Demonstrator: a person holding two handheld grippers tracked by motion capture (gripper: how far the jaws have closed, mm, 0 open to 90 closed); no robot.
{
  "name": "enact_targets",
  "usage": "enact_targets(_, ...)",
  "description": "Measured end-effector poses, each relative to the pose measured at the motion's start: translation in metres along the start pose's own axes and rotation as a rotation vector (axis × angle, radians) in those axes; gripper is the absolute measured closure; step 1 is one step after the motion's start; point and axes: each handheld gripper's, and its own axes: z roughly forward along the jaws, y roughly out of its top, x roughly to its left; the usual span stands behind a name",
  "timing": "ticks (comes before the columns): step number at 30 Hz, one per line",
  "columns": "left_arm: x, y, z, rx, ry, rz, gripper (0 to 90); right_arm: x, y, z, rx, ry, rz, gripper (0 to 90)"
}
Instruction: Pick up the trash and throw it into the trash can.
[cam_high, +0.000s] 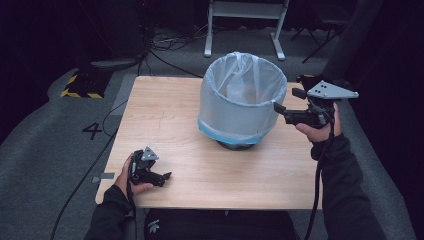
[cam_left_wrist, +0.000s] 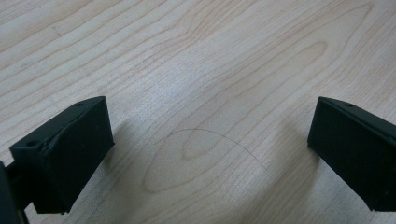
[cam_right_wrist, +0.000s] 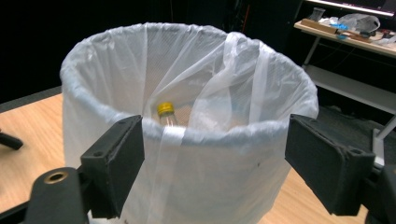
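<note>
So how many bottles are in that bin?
1 that I can see: a bottle with a yellow cap, standing inside the bin near the rim on the right gripper's side. The bag liner hides the bottom, so more could lie there.

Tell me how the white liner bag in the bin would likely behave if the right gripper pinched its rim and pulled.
The liner bag looks thin and translucent, with wrinkles, so it would probably be floppy and stretch or slip off the rim. The bin seems light, so it might tip or slide on the table. The yellow-capped bottle inside may roll or shift.
</note>
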Motion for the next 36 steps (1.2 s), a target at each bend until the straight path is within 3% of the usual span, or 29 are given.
enact_targets(10, 0.000, 0.000, 0.000, 0.000, 0.000, 0.000, 0.2, 0.007, -0.021, -0.008, 0.021, 0.012, -0.029, 20.0)
enact_targets(15, 0.000, 0.000, 0.000, 0.001, -0.004, -0.005, 0.2, 0.010, -0.040, -0.008, 0.072, 0.007, -0.029, 20.0)
enact_targets(24, -0.001, 0.000, 0.000, 0.010, -0.006, -0.012, 0.1, 0.005, -0.086, -0.006, 0.164, 0.003, -0.024, 20.4)
enact_targets(29, -0.001, 0.000, 0.000, 0.010, -0.005, -0.011, 0.1, 0.007, -0.116, -0.004, 0.227, 0.028, -0.018, 20.6)
enact_targets(34, -0.001, 0.000, 0.000, 0.010, -0.005, -0.011, 0.2, 0.009, -0.141, -0.002, 0.252, 0.043, 0.014, 20.9)
enact_targets(36, -0.001, 0.000, 0.000, 0.008, -0.002, -0.012, 0.2, 0.010, -0.159, -0.001, 0.276, 0.038, 0.024, 21.1)
